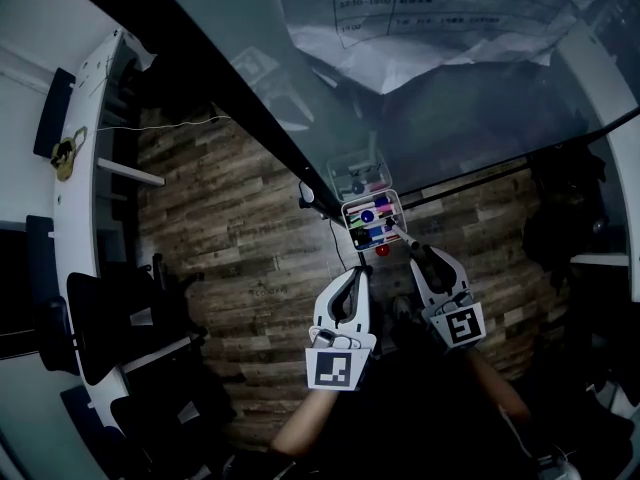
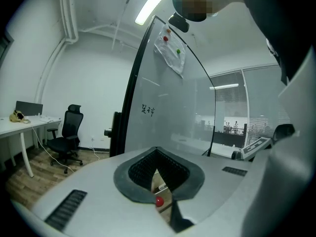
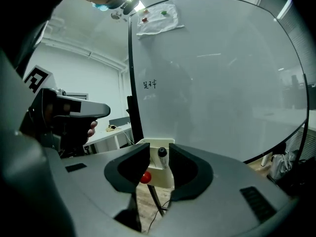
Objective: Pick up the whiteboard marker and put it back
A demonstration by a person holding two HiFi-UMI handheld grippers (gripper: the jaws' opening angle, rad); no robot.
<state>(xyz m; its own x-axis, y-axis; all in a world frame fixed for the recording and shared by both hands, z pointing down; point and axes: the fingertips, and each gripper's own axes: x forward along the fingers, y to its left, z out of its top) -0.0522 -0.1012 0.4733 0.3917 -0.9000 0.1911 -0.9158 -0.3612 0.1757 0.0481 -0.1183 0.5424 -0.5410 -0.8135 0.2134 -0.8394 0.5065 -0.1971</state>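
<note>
The right tongs (image 3: 159, 146) stand spread around the whiteboard marker (image 3: 162, 154), pads clear of it, so the marker seems to rest on its own in the pen tray (image 3: 164, 178) just ahead, at the whiteboard (image 3: 222, 83) edge. The left tongs (image 2: 156, 151), pressed together and empty, hang alongside, apparently unneeded.

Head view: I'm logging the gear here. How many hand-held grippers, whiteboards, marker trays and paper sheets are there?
Hand-held grippers: 2 (left, right)
Whiteboard: 1
Marker tray: 1
Paper sheet: 1
Total: 5
</note>
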